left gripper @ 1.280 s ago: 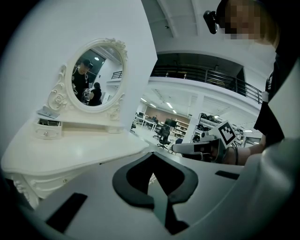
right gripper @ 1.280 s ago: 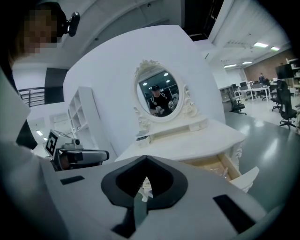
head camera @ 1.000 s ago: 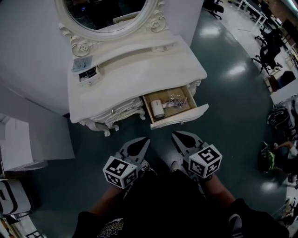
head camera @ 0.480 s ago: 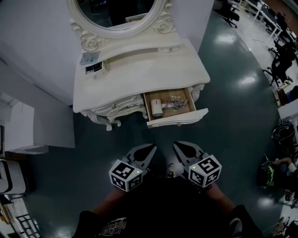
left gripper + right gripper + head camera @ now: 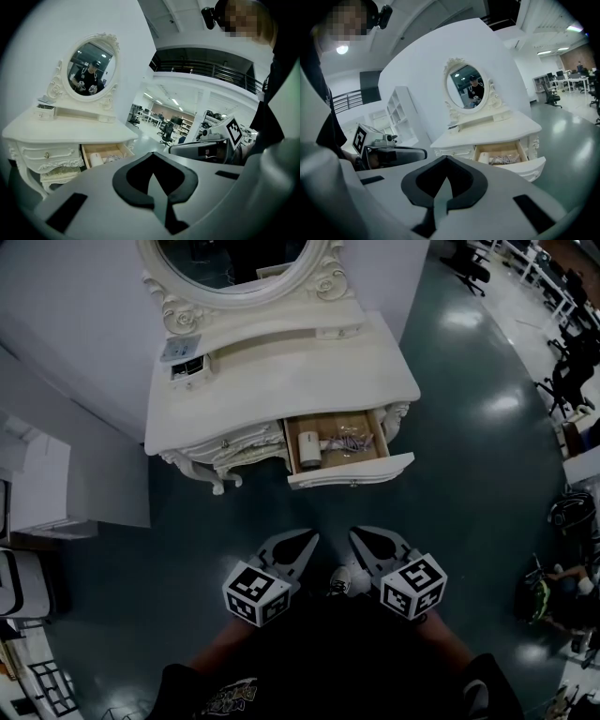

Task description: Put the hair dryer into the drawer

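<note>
Placing step looks done: shows the hair dryer (image 5: 308,447) already inside the open drawer (image 5: 352,482).

Finds it at the drawer's left end with its cord (image 5: 349,440) bunched alongside, well ahead of both tools. Holds the left hand-held gripper (image 5: 302,540) and the right hand-held gripper (image 5: 360,536) closed on nothing, side by side, close to the body and well short of the desk (image 5: 281,381). Probably leaves only shutting the drawer: calls for reaching forward to the drawer front and pushing it in squarely, without trapping the cord.
</note>
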The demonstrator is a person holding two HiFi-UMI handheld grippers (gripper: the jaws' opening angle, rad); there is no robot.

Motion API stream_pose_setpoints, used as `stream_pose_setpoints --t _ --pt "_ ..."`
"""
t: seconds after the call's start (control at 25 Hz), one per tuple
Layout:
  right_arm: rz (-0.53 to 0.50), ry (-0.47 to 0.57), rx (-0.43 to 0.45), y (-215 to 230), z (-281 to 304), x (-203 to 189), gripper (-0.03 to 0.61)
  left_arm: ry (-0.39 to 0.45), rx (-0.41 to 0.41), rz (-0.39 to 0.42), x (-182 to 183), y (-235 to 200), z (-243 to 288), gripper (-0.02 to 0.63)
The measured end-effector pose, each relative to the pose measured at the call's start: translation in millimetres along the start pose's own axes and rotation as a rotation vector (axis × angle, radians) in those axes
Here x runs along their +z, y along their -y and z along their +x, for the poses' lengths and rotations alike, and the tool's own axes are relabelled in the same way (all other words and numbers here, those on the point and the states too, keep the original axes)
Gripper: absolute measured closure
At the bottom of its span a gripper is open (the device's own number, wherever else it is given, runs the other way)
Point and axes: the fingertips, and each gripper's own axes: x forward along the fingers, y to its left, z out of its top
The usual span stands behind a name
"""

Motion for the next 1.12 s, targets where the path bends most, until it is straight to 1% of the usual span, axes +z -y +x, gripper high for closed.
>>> stream_pose_setpoints --t 0.08,0.32,0.48,0.68,0.8,1.0,1.12 --pt "-0.001 0.001 0.005 -1 -3 -1 0.549 0.010 0.007 -0.013 2 4 1 0.611" --pt "-0.009 0.002 0.016 -2 -8 -2 0.549 0.003 0.023 0.003 3 9 1 0.611" --pt "-0.011 -0.001 0.021 -3 -9 -3 0.549 0.011 0.005 -0.001 0 15 1 0.611" --pt "-0.010 0.000 0.024 -3 -8 -4 0.549 -0.006 -0.001 0.051 -3 15 1 0.611" --pt "-0.011 -0.003 0.024 -2 -7 -4 0.549 -0.005 0.009 0.043 1 14 3 0.611" --pt "-0.011 -0.005 0.025 -2 -8 -5 0.549 -0.007 -0.005 0.048 -4 17 4 0.611" --pt "-0.011 -0.006 0.025 0 -8 -7 0.549 0.006 -0.001 0.027 1 17 6 0.611"
